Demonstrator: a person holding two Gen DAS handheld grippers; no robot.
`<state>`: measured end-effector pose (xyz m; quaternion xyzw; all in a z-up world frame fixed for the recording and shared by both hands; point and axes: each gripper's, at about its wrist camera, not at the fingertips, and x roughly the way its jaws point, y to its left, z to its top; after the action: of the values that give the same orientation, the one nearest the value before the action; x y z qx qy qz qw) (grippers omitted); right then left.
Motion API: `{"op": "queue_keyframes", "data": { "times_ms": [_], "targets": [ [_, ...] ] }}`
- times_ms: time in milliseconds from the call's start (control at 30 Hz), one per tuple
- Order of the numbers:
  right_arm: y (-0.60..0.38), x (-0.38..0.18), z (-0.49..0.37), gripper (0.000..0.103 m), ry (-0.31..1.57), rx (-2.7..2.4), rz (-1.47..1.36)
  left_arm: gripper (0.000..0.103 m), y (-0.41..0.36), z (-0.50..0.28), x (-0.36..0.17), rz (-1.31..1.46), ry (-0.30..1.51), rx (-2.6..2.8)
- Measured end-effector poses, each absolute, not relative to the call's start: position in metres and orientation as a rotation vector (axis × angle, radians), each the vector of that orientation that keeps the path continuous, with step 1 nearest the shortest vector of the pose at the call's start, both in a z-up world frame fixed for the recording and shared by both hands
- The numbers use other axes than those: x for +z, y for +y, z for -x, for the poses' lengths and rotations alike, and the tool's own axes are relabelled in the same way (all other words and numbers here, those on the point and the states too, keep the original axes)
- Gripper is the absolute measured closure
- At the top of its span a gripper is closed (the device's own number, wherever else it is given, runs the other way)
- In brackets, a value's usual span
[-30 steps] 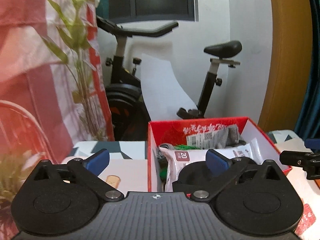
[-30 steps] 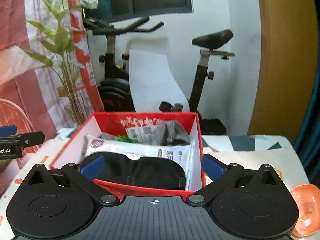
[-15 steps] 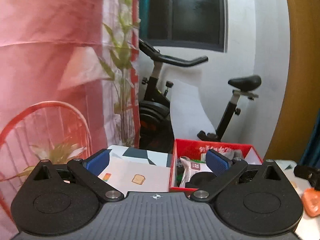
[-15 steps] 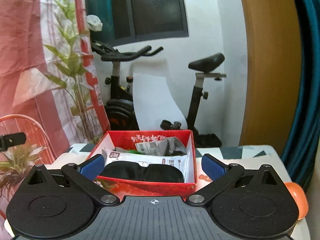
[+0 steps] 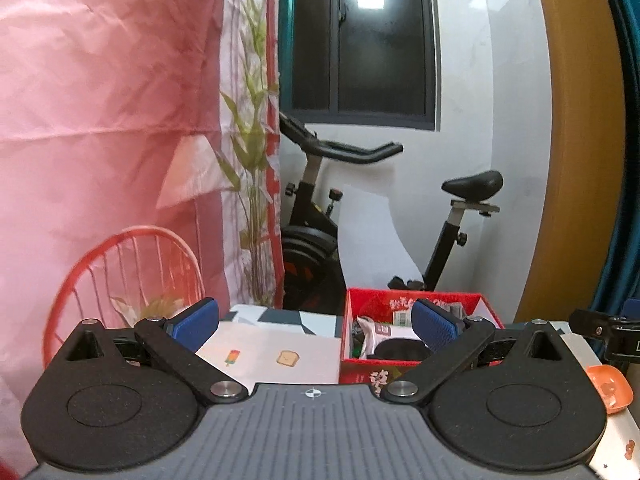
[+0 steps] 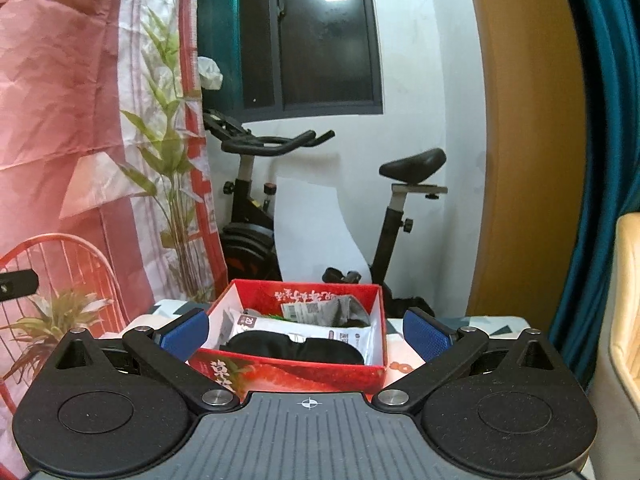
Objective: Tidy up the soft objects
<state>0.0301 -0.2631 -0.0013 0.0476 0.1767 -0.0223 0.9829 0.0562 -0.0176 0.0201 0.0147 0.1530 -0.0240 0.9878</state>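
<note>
In the left wrist view, the left tool [image 5: 316, 324] is spread wide and holds nothing, raised above the counter [image 5: 272, 348]. The red box [image 5: 400, 372] sits ahead to its right, with a black eye mask [image 5: 400, 349] and a white packet [image 5: 384, 330] inside.

In the right wrist view, the right tool [image 6: 307, 332] also gapes empty, its blue fingers [image 6: 424, 334] flanking the red box [image 6: 304, 372] without touching. The mask [image 6: 292, 346] lies in front of the packet [image 6: 304, 326] and grey socks [image 6: 344, 312].

White packet [image 6: 304, 330]: the number "20" is read on a dark tag at its far left corner.
Red box [image 6: 296, 370]: white Chinese characters are printed on the near outer wall and the far inner wall; they cannot be made out.
Barcode label [image 6: 306, 312]: print too small to read.
</note>
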Motion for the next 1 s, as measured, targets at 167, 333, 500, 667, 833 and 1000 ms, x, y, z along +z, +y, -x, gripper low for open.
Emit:
{"op": "queue_keyframes", "data": {
  "times_ms": [167,333,500,667,833,1000],
  "targets": [
    [-0.26,0.011,-0.023,0.0,0.328,-0.041,-0.079,0.0,-0.017,-0.044,0.034,-0.023,0.261,-0.054],
    [-0.256,0.016,-0.019,0.0,0.32,-0.038,-0.071,0.0,-0.025,-0.036,0.036,-0.025,0.251,-0.073],
    [-0.253,0.019,-0.017,0.0,0.313,-0.037,-0.065,0.0,-0.023,-0.036,0.035,-0.017,0.257,-0.062],
    [-0.25,0.022,-0.016,0.0,0.306,-0.038,-0.058,0.0,-0.018,-0.036,0.036,-0.009,0.26,-0.053],
    [-0.25,0.022,-0.015,0.0,0.306,-0.047,-0.057,0.0,-0.018,-0.035,0.037,0.003,0.269,-0.064],
    [-0.254,0.022,-0.014,0.0,0.305,-0.06,-0.067,0.0,-0.018,-0.033,0.038,0.0,0.261,-0.059]
  ]
}}
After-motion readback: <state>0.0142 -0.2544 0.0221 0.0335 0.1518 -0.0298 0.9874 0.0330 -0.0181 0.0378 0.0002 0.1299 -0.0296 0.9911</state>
